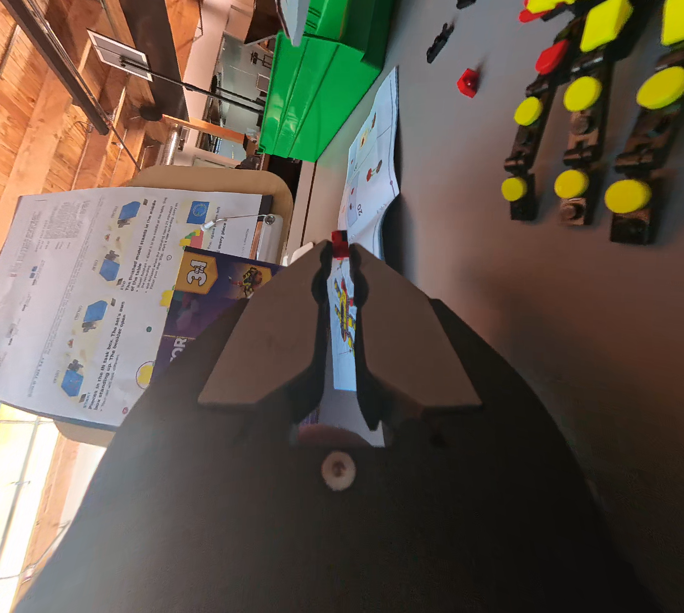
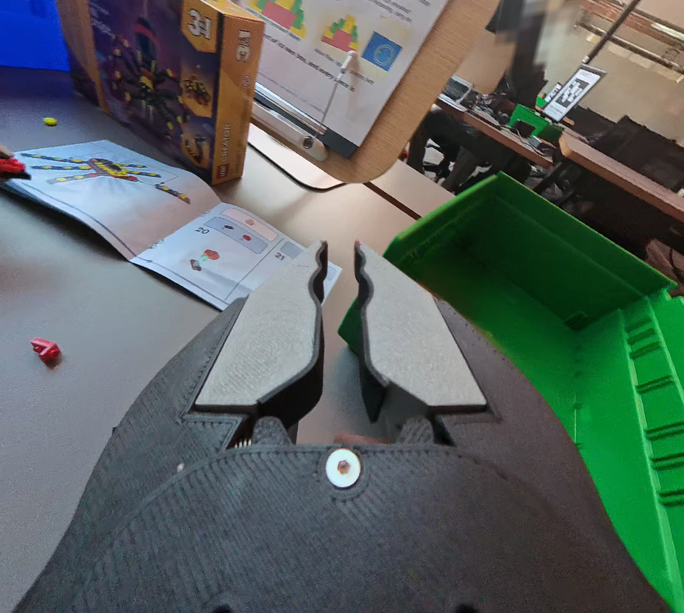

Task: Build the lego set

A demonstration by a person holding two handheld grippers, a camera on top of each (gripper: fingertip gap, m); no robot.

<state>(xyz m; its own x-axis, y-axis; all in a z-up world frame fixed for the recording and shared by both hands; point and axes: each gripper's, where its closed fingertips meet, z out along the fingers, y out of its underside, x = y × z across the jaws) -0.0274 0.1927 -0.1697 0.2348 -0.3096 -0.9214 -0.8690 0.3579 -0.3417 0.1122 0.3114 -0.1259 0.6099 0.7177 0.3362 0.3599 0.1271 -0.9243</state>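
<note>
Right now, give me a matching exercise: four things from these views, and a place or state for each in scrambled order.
Things:
1. left gripper
2. right gripper
3. green bin
4. set box

States:
A. standing upright behind the booklet
B. empty inside
C. open, holding nothing
D. shut on a small red piece

Pairs: 1-D, 2-C, 3-B, 4-A

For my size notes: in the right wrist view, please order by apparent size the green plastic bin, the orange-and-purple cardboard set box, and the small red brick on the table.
1. Green plastic bin, though nearest the camera.
2. Orange-and-purple cardboard set box.
3. Small red brick.
</note>
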